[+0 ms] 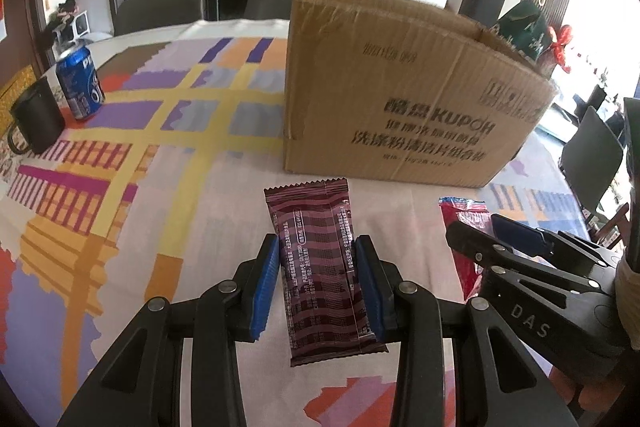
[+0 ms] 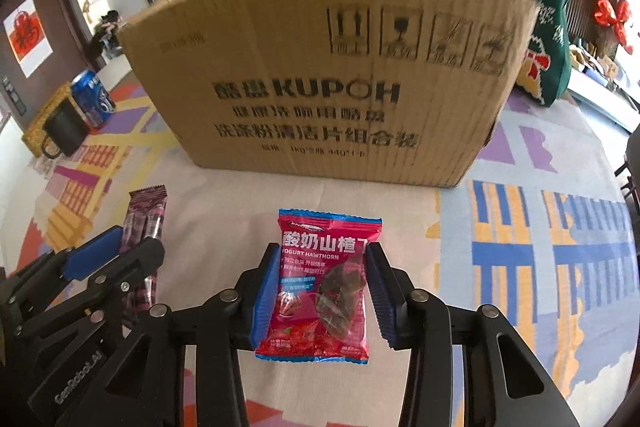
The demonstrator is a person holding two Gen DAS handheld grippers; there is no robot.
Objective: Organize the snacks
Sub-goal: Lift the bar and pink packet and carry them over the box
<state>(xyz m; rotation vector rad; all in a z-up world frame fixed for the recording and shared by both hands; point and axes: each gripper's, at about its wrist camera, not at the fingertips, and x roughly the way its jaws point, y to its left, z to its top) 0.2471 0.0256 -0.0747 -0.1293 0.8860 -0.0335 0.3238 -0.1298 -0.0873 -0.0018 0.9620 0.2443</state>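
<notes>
The left gripper (image 1: 318, 283) is clamped on a maroon bar (image 1: 324, 267); its blue pads press both long edges, and the bar points toward the box (image 1: 400, 99). The right gripper (image 2: 322, 291) has a red pouch (image 2: 320, 283) between its pads. The left pad touches the pouch edge, the right pad is just beside it, so I cannot tell if it grips firmly. Both snacks are above the patterned counter (image 1: 160, 155), just in front of the box. A blue can (image 1: 80, 83) and a black mug (image 1: 36, 119) stand far left, near each other.
</notes>
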